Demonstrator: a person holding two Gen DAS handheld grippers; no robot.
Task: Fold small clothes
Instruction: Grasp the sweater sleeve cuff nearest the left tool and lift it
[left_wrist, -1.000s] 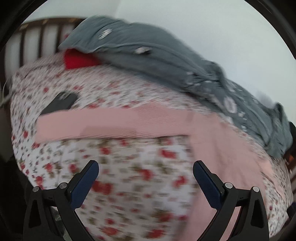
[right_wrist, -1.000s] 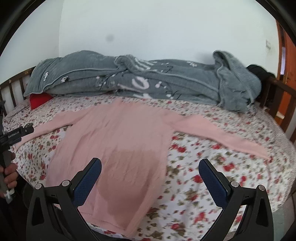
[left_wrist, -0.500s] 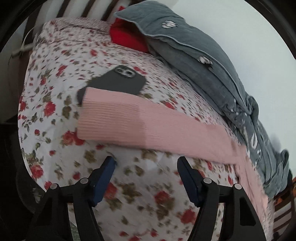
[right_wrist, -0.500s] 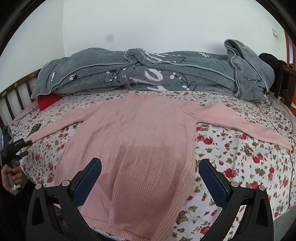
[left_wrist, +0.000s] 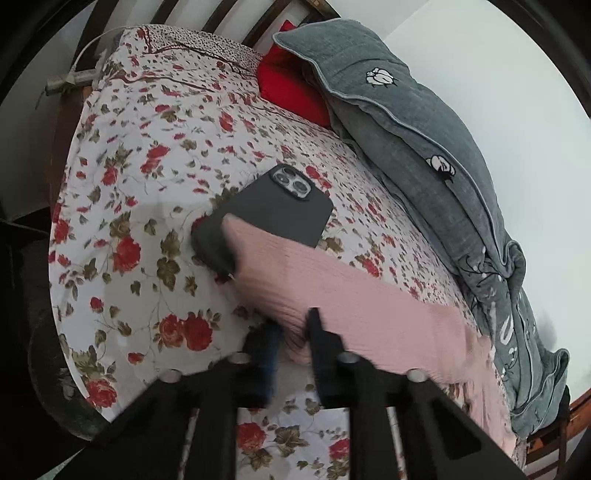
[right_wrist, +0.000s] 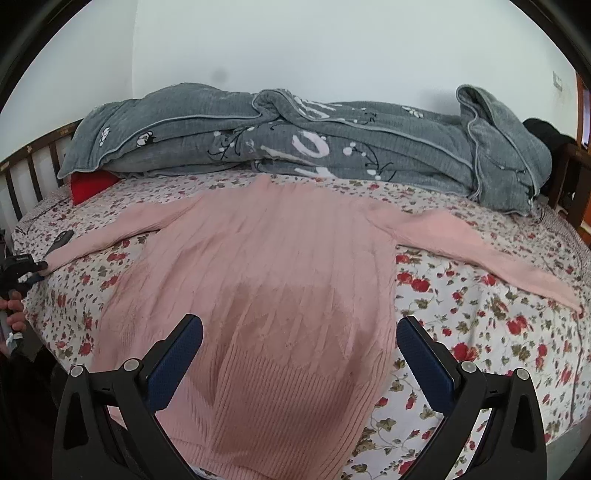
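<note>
Left wrist view: the left hand-held gripper (left_wrist: 291, 338) has its jaws nearly together on the lower edge of the pink sweater's sleeve (left_wrist: 332, 280), just short of the cuff, which overlaps a phone (left_wrist: 266, 214). The sweater (right_wrist: 266, 277) lies flat, face-up on the bed (right_wrist: 498, 332), sleeves spread. The right hand-held gripper (right_wrist: 299, 354) hangs released above the hem. To fold well, lift the sleeve clear of the phone before swinging it across the body, keeping it flat so no twist forms.
</note>
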